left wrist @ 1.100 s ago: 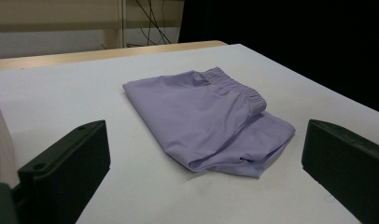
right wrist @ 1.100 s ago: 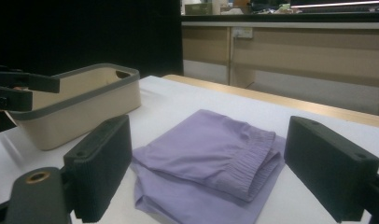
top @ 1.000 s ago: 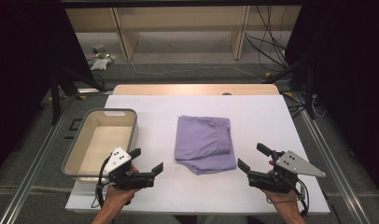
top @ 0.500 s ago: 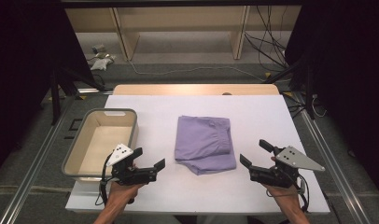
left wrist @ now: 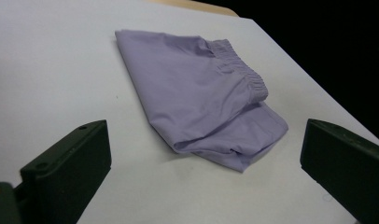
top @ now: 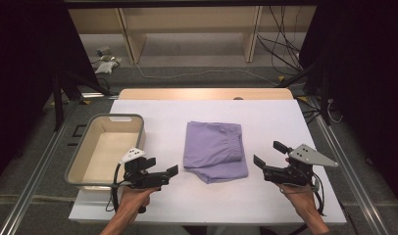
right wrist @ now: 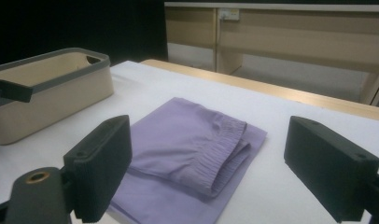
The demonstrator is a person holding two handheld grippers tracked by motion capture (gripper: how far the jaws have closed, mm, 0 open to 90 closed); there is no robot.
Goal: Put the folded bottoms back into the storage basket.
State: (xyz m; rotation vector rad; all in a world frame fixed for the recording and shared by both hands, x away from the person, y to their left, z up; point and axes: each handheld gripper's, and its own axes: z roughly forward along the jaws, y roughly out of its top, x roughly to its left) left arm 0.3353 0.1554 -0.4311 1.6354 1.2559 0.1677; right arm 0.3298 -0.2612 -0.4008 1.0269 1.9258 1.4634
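Black jaws stand wide apart on both grippers, and nothing is held between them. The left gripper [top: 160, 172] is at the near edge of the table [top: 265, 117], held in the person's left hand [top: 130, 198]. It sits just beside the near corner of the bin and points toward the cloth. In the left gripper view its two jaws rise at the bottom corners, and the purple shorts [left wrist: 201, 95] lie on the white table top [left wrist: 43, 74] between them, a little way off.

The right gripper [top: 268, 159] is also near the front edge, on the other side, held in the person's right hand [top: 302, 198]. It has a grey plate [top: 312, 155] on top. It points toward the shorts too, but does not touch them. In the right gripper view the shorts [right wrist: 192, 140] lie close in front of the open jaws, and the stretchy waistband [right wrist: 227, 149] is folded over on top.

The shorts [top: 214, 149] are folded flat in the middle of the table, between the two grippers. They lie apart from both of them.

A bit farther on the left is a cream bin [top: 109, 147] with a grey rim. It stands on the table, near the shorts but not touching them. Nothing is inside that I can see.

Past the far edge of the table there are wooden shelves [top: 187, 24] and some cables [top: 280, 44] on the floor.
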